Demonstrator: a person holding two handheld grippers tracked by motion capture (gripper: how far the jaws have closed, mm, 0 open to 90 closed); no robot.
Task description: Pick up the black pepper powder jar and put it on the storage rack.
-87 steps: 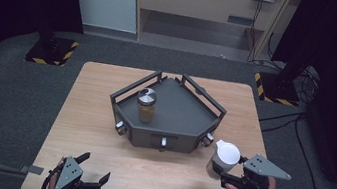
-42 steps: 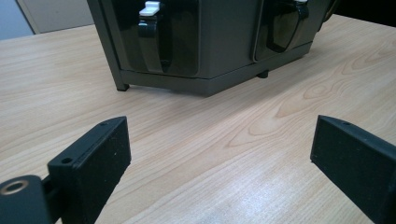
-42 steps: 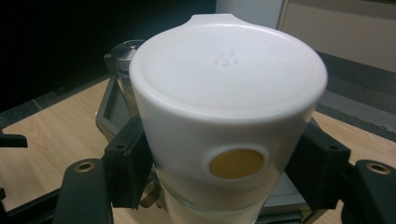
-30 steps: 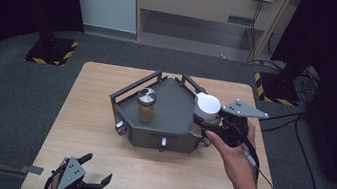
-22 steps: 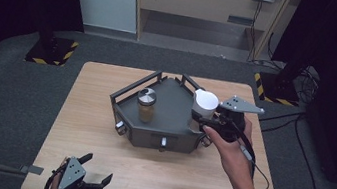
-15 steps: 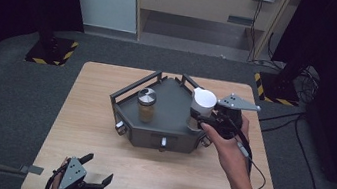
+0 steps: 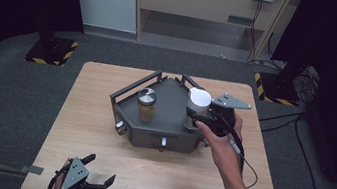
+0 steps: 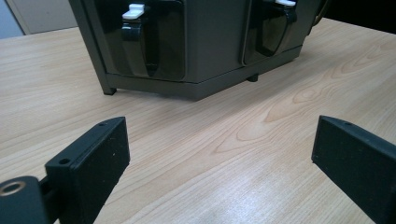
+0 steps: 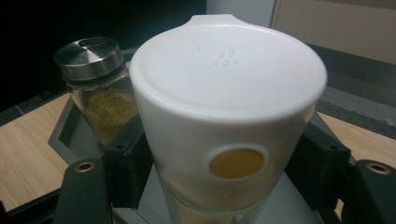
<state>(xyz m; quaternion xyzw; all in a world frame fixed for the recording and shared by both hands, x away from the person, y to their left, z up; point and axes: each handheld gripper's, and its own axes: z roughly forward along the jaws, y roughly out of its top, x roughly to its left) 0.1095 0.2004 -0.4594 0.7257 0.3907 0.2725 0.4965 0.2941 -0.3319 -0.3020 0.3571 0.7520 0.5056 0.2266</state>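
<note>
A dark grey rack (image 7: 170, 134) with a railed top stands mid-table. On it sits a glass spice jar (image 7: 146, 104) with a metal lid, holding yellow-brown powder. My right gripper (image 7: 197, 115) is shut on a white-lidded glass jar (image 7: 197, 106), over the right part of the rack's top. In the right gripper view the white-lidded jar (image 9: 224, 116) sits between the black jaws, with the spice jar (image 9: 95, 86) behind it to the left. My left gripper (image 7: 90, 173) rests open near the table's front left edge. The left gripper view shows its gripper (image 8: 219, 158) empty, facing the rack (image 8: 196, 42).
The rack's front faces carry knobs (image 7: 163, 142) and dark drawers with white tabs (image 8: 131, 10). The wooden table (image 7: 169, 175) has bare room in front of the rack. A cable (image 7: 246, 167) trails from the right gripper across the table's right side.
My right gripper has carried the white-lidded jar from the table's front right up over the rack, then shifted it slightly left and down. The left gripper has stayed put.
</note>
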